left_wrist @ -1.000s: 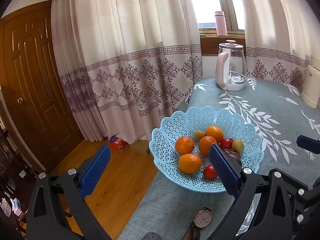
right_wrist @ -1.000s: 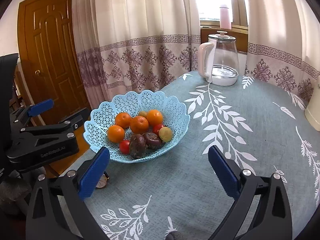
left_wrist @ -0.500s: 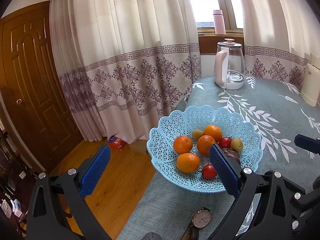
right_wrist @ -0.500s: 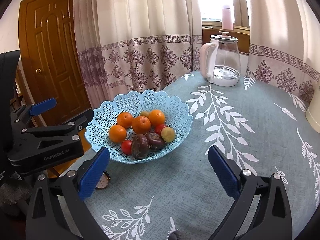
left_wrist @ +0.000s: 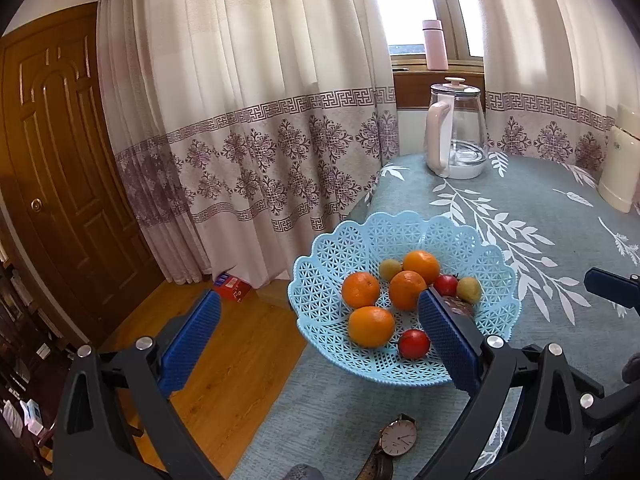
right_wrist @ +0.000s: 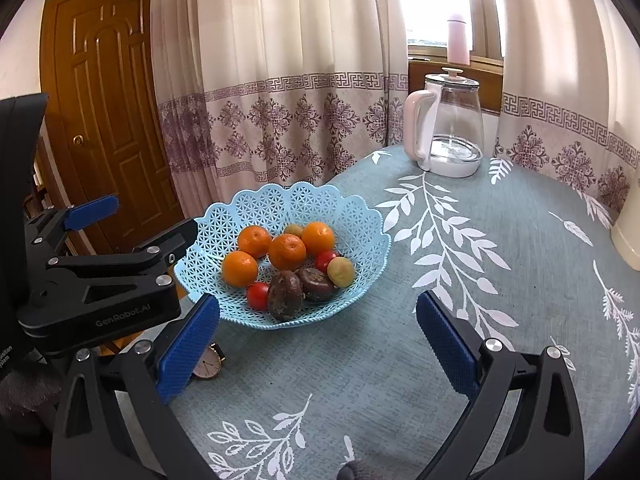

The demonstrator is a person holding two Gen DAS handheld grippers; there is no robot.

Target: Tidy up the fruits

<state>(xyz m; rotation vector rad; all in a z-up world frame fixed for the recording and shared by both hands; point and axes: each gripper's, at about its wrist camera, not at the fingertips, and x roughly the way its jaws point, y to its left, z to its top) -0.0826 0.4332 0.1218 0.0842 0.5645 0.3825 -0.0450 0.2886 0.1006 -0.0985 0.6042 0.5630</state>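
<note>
Both the left gripper [left_wrist: 318,336] and right gripper [right_wrist: 318,344] hang wide and empty near the basket [right_wrist: 360,216], seemingly poised to pick fruit [right_wrist: 287,252].

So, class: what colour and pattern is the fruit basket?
Light blue, with an openwork lattice and scalloped rim; clearest in the right wrist view.

— Showing pale blue lattice on the fruit basket [right_wrist: 362,216], holding four orange tangerines [right_wrist: 287,251], two red tomatoes [right_wrist: 257,295], two yellow-green plums [right_wrist: 341,272], two dark brown passion fruits [right_wrist: 285,289].

— Wearing teal with white leaf sprigs on the tablecloth [right_wrist: 500,280]; carrying purple floral and key bands across the cream curtains [left_wrist: 280,152]; gleaming brown on the door [right_wrist: 108,92]; showing blue on the gripper pads [right_wrist: 188,344].
</note>
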